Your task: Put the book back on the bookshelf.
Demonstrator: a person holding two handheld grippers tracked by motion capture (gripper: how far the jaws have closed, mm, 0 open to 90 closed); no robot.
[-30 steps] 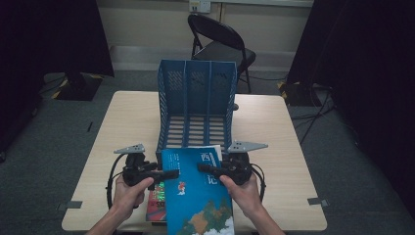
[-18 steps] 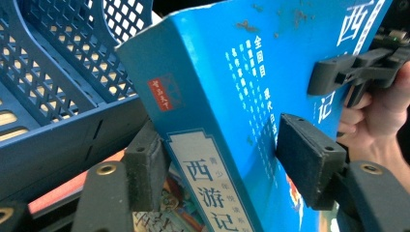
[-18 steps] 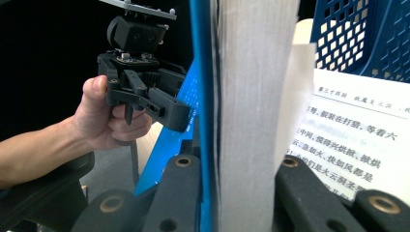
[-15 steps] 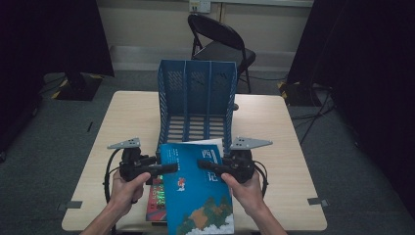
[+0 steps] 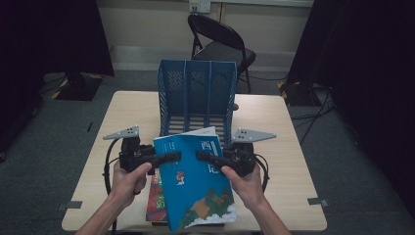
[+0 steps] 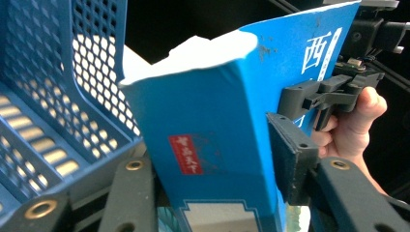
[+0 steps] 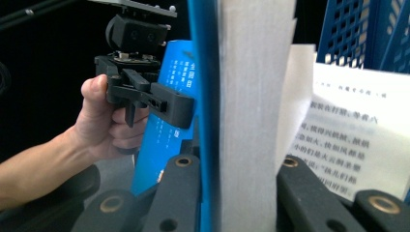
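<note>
A blue paperback book (image 5: 195, 181) hangs tilted above the table's front edge, held between both grippers. My left gripper (image 5: 173, 156) has its jaws over the book's left side by the spine (image 6: 208, 130). They have just been closing, and the pad (image 6: 290, 154) now lies against the cover. My right gripper (image 5: 203, 155) is shut on the cover and page block (image 7: 251, 96) from the right, and some loose pages fan out beyond it. Each gripper view shows the other gripper on the far side of the book: the right gripper (image 6: 314, 96) and the left gripper (image 7: 164, 104).
A blue three-slot file organizer (image 5: 195, 93) stands just behind the book on the wooden table (image 5: 293, 147). A red and green book (image 5: 155, 196) lies on a stack under the raised one. A black folding chair (image 5: 220, 39) stands beyond the table.
Both hands have risen with the blue book, which now sits higher in front of the organizer. The left gripper's jaws have drawn in on its spine side.
</note>
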